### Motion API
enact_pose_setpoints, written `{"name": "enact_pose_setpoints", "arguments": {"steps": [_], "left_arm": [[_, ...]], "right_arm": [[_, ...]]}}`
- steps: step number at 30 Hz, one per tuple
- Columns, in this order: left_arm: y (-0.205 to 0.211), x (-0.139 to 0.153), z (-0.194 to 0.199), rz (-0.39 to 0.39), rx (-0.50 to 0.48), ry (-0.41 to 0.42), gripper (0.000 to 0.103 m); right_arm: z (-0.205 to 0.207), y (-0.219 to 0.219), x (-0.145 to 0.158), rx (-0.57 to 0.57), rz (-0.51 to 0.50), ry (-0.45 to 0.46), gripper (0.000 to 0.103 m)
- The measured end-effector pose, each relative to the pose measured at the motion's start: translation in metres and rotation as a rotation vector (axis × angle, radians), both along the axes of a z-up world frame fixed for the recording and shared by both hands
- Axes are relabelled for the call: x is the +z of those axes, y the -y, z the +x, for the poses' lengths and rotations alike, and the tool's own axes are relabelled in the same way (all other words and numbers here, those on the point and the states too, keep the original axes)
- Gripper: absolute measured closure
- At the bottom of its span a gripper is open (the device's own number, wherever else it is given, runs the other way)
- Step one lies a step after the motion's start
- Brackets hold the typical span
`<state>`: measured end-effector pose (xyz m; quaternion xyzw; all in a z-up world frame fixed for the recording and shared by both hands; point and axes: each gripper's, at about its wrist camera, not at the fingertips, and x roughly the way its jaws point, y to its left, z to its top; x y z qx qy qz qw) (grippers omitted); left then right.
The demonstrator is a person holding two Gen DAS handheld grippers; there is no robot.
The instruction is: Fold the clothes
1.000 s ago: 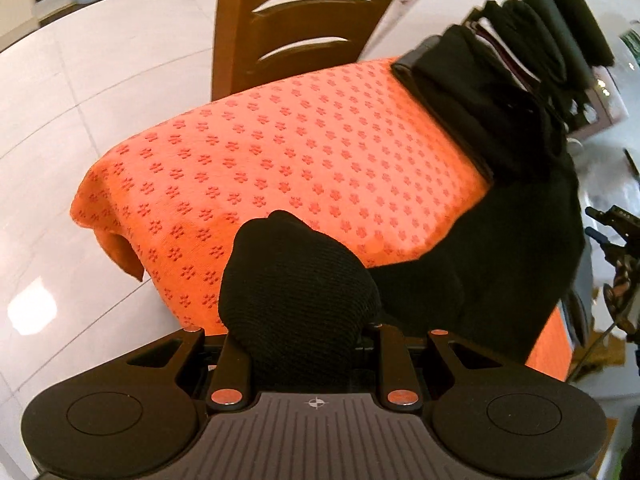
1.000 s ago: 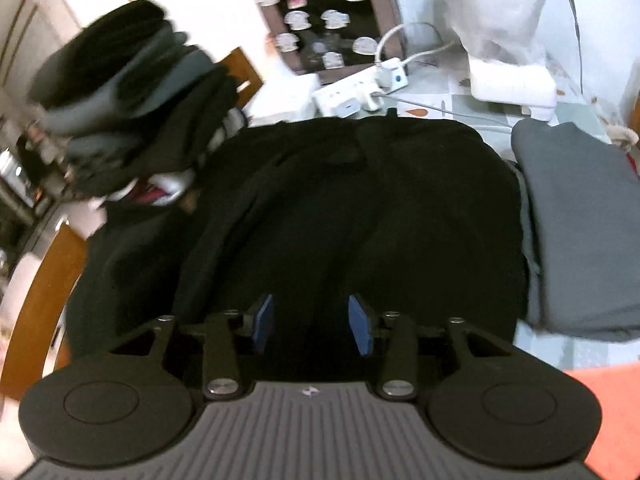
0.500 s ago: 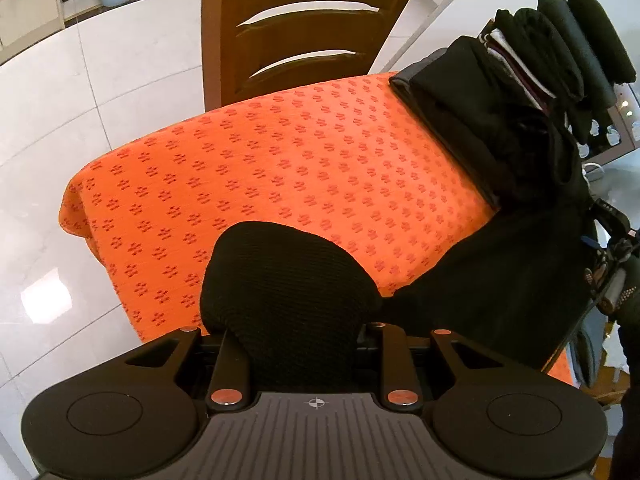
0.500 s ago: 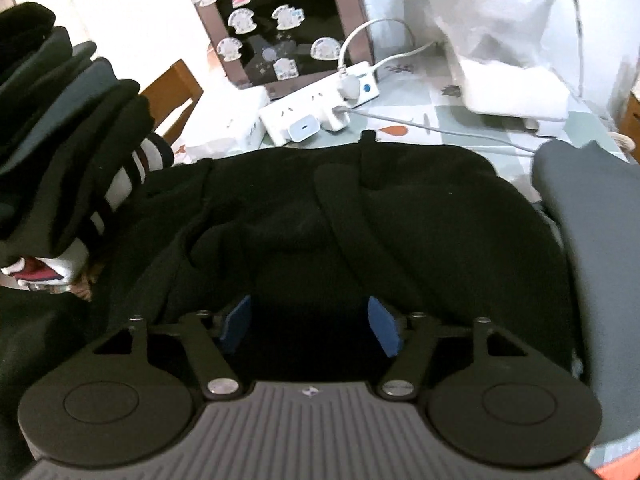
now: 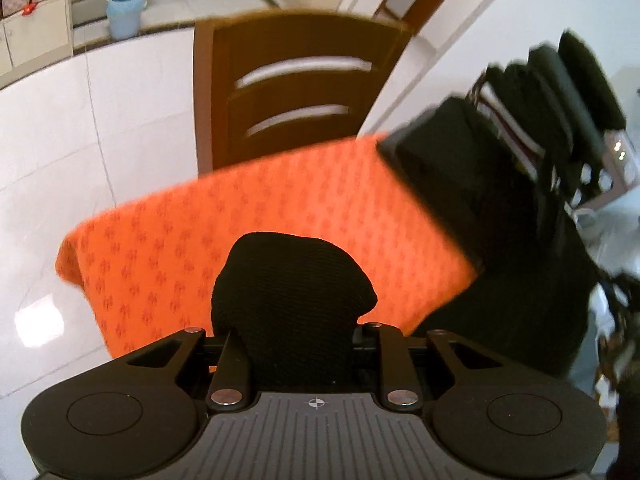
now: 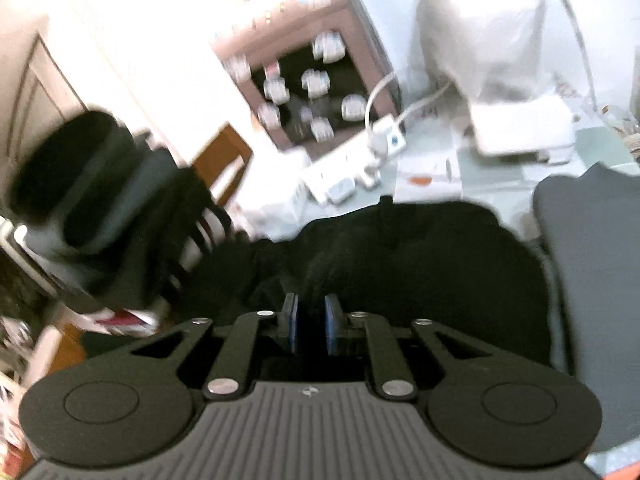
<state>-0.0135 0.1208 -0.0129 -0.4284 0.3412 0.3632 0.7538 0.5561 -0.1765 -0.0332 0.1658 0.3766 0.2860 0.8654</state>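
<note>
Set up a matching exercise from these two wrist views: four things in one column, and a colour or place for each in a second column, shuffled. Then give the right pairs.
Things:
1. tablecloth
2. bucket
3. chair
4. folded garment

Colour or place:
A. grey, lying right of the black garment
B. brown wood, standing behind the table
C. orange with a small flower print
D. pale blue, on the floor far back

Pairs: 1-C, 2-D, 3-B, 4-A
</note>
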Motion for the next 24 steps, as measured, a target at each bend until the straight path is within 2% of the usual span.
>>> {"name": "enact_pose_setpoints", "arguments": {"steps": [7, 13, 19, 24], "left_arm": [[-0.052, 0.057, 0.019, 0.209, -0.048, 0.121, 0.078], [-0.095, 0.098, 0.052, 0.297, -0.131, 0.222, 0.078], [-0.124, 0.114, 0.092, 0.3, -0.272, 0.288, 0.078], [-0.142, 0.1, 0.113, 0.252, -0.378, 0.291, 0.078]], "right_arm": [[-0.054, 0.086, 0.059, -0.151, 0.127, 0.075, 0.088], [-0.121, 0.154, 0.094, -0.336, 0.201, 0.134, 0.088], [-0.202, 0.203, 0.11, -0.509, 0.23, 0.162, 0.088], [-0.273, 0.23, 0.103, -0.652, 0.213, 0.151, 0.088]]}}
